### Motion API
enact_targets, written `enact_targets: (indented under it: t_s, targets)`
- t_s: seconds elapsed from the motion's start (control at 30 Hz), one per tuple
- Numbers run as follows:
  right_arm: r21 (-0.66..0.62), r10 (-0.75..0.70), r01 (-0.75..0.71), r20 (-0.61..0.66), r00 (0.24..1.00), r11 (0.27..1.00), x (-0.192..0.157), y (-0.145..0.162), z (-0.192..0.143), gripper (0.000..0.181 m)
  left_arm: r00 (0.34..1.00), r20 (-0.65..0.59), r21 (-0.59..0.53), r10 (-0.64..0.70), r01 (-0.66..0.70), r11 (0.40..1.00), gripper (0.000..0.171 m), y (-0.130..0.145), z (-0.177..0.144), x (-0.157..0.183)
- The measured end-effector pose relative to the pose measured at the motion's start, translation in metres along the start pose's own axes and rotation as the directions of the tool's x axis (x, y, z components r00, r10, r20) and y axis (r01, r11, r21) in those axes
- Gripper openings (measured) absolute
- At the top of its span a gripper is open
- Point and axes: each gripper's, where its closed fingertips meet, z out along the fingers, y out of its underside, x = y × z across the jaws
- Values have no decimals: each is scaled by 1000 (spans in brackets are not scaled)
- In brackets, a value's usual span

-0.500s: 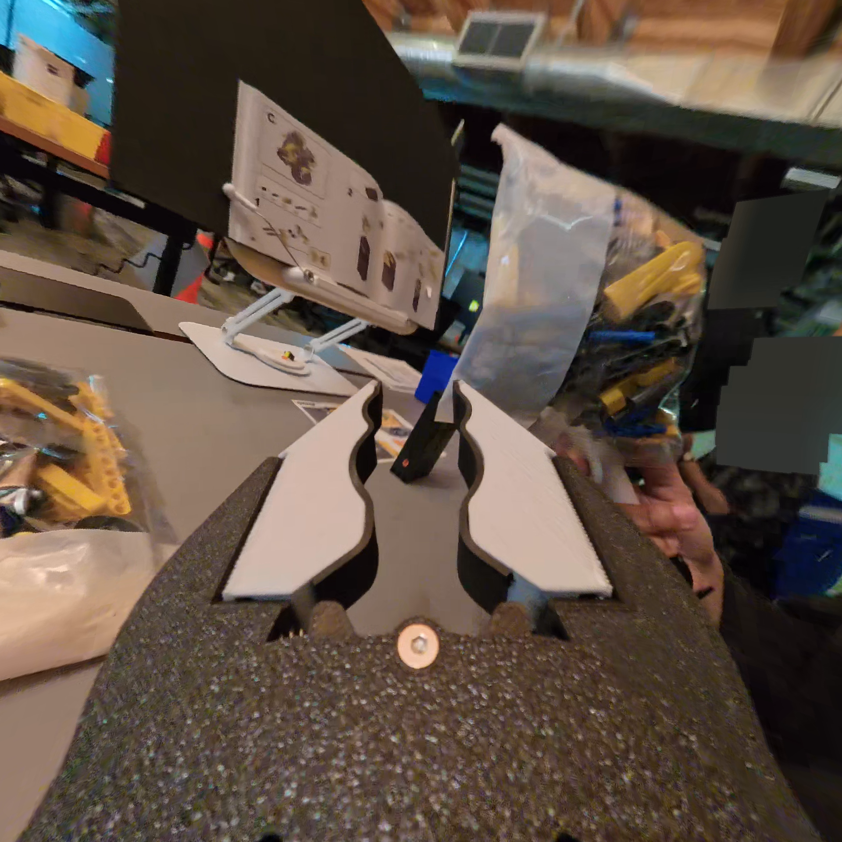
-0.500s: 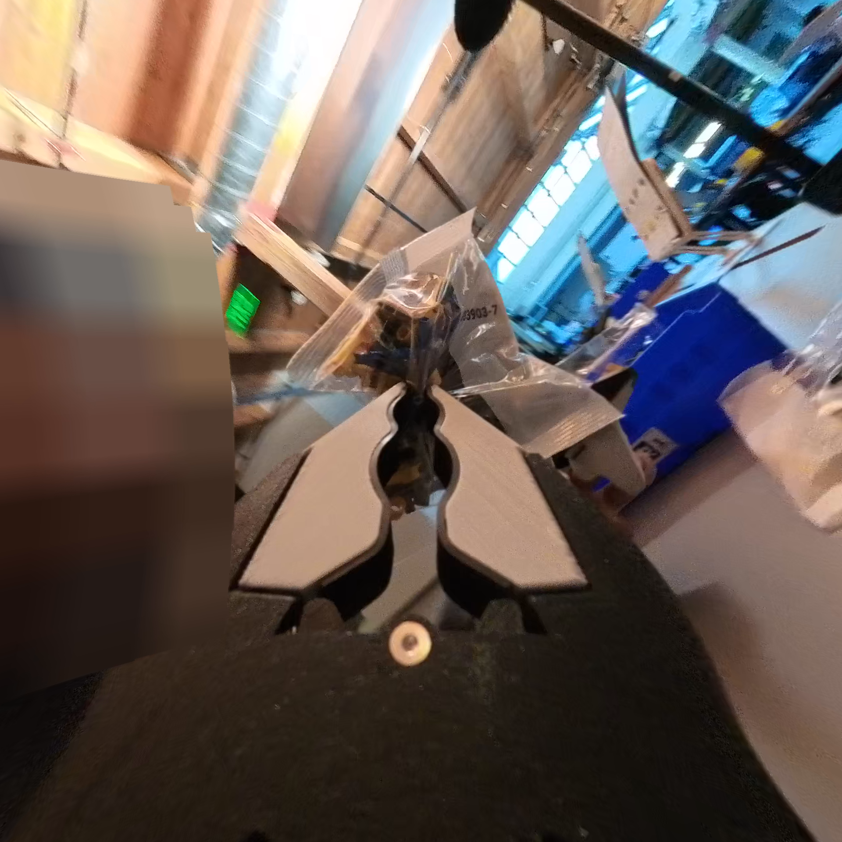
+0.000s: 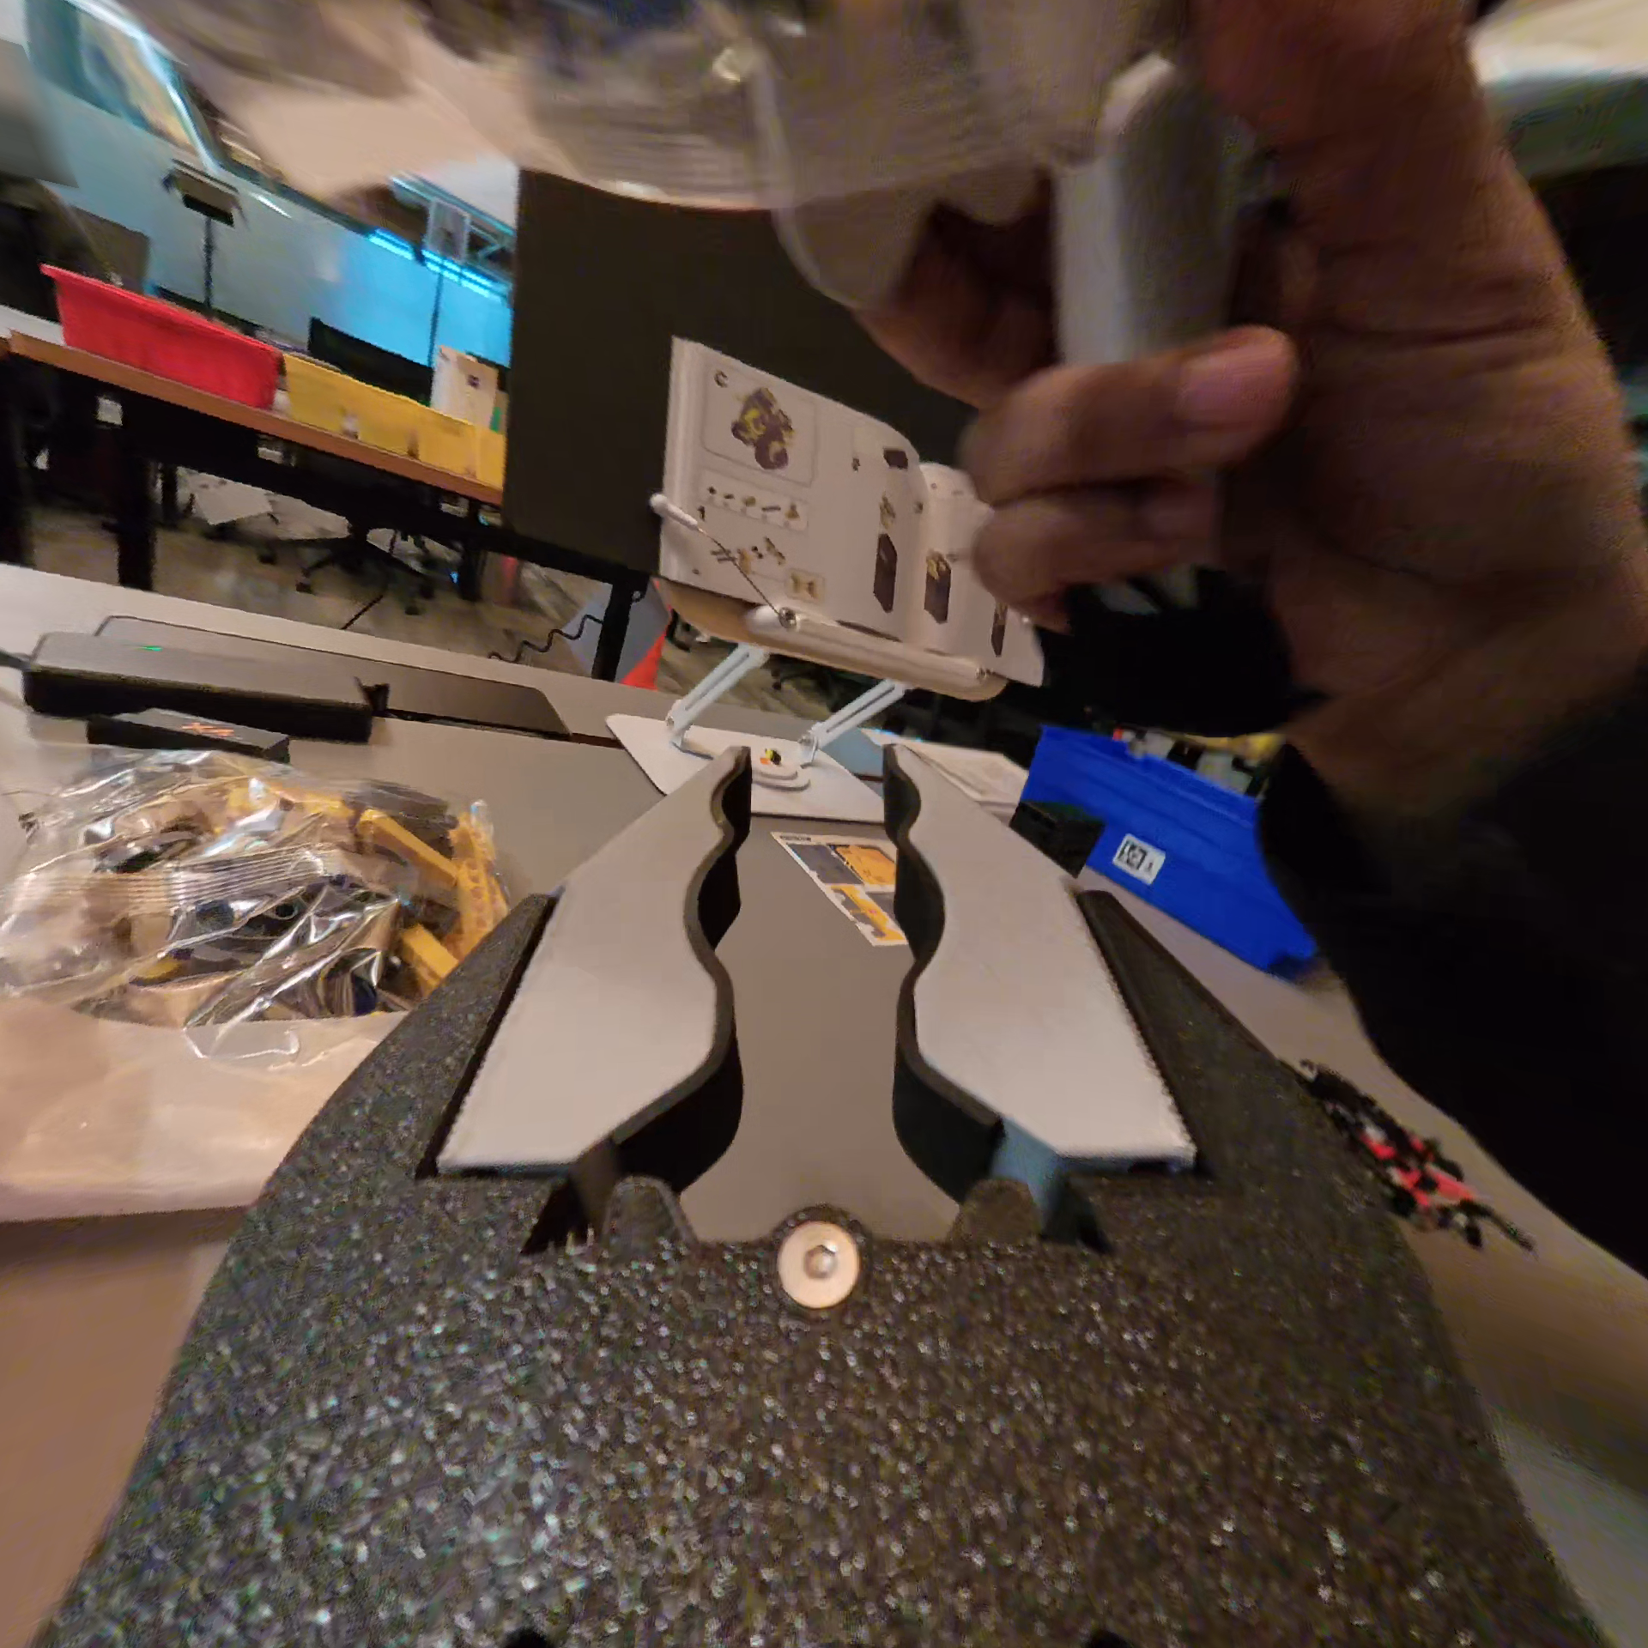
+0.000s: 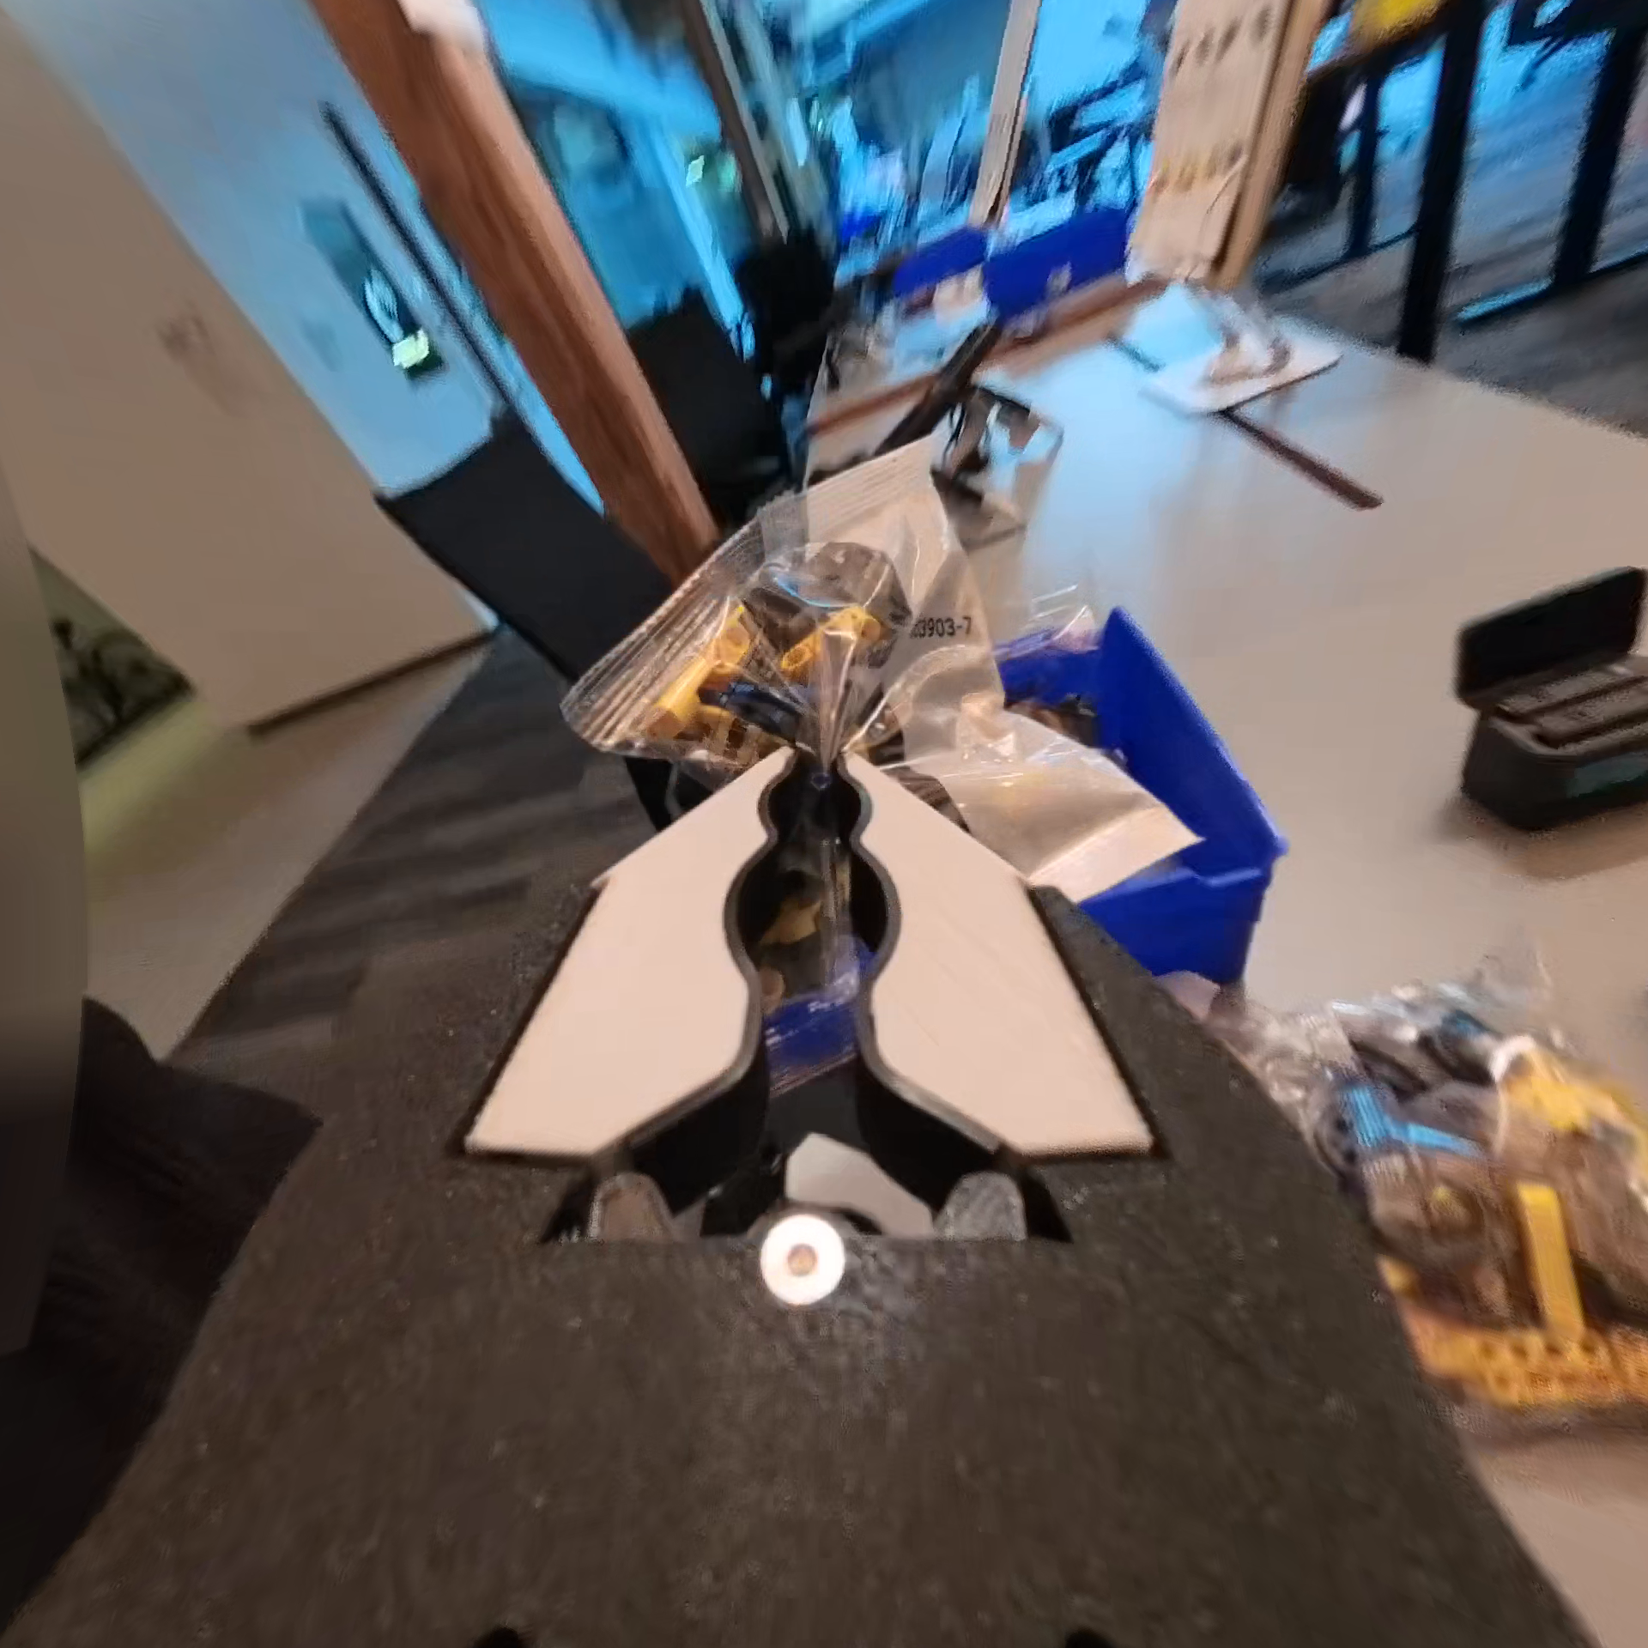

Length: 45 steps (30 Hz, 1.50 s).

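My right gripper [image 4: 816, 758] is shut on a fold of a clear plastic bag [image 4: 785, 651] of yellow, black and blue building parts. It holds the bag in the air over a blue bin [image 4: 1186, 785]. My left gripper [image 3: 816, 767] is open and empty, low over the grey table [image 3: 571, 803], pointing at an instruction booklet on a white stand [image 3: 803, 499]. A second bag of yellow parts [image 3: 250, 892] lies just left of the left gripper. A hand [image 3: 1293, 446] gripping a white handle fills the upper right of the left wrist view.
The blue bin [image 3: 1177, 856] stands right of the left gripper. A sticker sheet [image 3: 847, 878] lies ahead of it. A black case [image 3: 196, 687] sits at the far left, also in the right wrist view [image 4: 1561, 704]. Another parts bag [image 4: 1471, 1204] lies at the right. One gripper's finger ends stand about 15 cm off the other's.
My left gripper has opened wider and the held bag has left its view; the hand now looms above it. My right gripper has swung down with the bag to over the blue bin.
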Motion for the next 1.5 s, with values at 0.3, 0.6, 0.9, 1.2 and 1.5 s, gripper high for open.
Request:
enact_targets:
  t_s: [0.3, 0.6, 0.9, 1.2, 1.5]
  targets:
    - [-470, -91, 99, 41, 995, 877, 57, 48, 135, 18, 997, 69, 218, 42, -57, 974, 20, -40, -28, -6]
    - [-640, -310, 353, 184, 933, 683, 31, 51, 168, 44, 989, 117, 248, -92, 61, 967, 16, -43, -36, -32]
    - [-741, -547, 623, 422, 723, 251, -8, 125, 216, 57, 988, 152, 251, 39, -76, 965, 16, -45, -36, -18]
    - [-752, -748, 652, 376, 546, 98, 39, 110, 214, 9, 984, 85, 190, 157, -170, 967, 16, -32, -25, 8]
    - [-827, -602, 368, 46, 797, 424, 122, 14, 162, 3, 994, 78, 188, 75, -89, 978, 15, -31, -24, -1]
